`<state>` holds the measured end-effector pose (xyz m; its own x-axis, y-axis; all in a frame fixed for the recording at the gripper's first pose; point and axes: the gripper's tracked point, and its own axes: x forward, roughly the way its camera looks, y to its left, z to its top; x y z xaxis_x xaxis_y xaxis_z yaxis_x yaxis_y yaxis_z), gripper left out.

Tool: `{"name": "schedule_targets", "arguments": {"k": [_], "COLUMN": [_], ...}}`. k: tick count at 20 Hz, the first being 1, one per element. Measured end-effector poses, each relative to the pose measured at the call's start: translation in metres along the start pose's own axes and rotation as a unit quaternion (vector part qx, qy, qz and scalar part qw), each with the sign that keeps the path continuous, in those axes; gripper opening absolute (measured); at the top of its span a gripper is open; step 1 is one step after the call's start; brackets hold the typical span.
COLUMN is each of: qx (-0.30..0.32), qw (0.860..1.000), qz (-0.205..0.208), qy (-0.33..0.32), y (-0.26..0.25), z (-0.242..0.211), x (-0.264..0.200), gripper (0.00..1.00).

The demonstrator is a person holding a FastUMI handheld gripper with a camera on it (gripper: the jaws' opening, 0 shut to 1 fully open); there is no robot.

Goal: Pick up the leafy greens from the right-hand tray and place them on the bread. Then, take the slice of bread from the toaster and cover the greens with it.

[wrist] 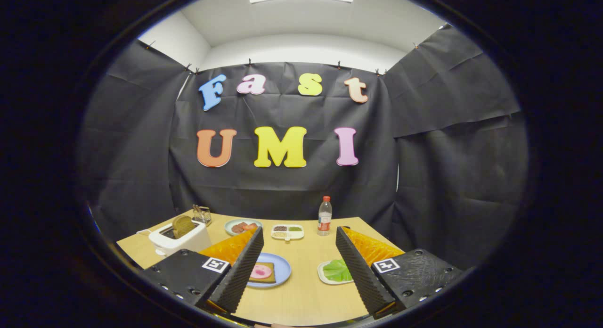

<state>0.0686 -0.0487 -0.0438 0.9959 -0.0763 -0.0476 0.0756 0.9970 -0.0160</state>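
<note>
My gripper (298, 236) hangs open above the near part of a wooden table (301, 295), with nothing between its fingers. Leafy greens (337, 270) lie on a small white tray (324, 274) beside the right finger (358, 271). A blue plate (283, 270) next to the left finger (242, 269) carries a slice of bread (262, 273) with a pink round slice on top. At the far left stands a white toaster (178, 239) with a brown slice of bread (183, 225) sticking up from its slot.
At the table's far side are a plate of reddish-brown food (241, 226), a small divided white dish (288, 232), a clear bottle with a red cap (324, 217) and a small glass holder (202, 215) behind the toaster. Black cloth walls close in the table.
</note>
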Motion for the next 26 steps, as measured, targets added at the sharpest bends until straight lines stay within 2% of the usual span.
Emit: {"name": "schedule_targets", "arguments": {"k": [6, 16, 23, 26], "qx": [0.007, 0.02, 0.004, -0.005], "qw": [0.999, 0.988, 0.965, 0.956], "qz": [-0.013, -0.067, -0.084, -0.076], "qy": [0.044, 0.14, 0.247, 0.284], "y": [-0.052, -0.153, -0.195, -0.197], "z": [-0.044, -0.129, -0.206, -0.232], "x": [0.063, 0.165, 0.226, 0.241], "gripper": [0.95, 0.95, 0.95, 0.95]}}
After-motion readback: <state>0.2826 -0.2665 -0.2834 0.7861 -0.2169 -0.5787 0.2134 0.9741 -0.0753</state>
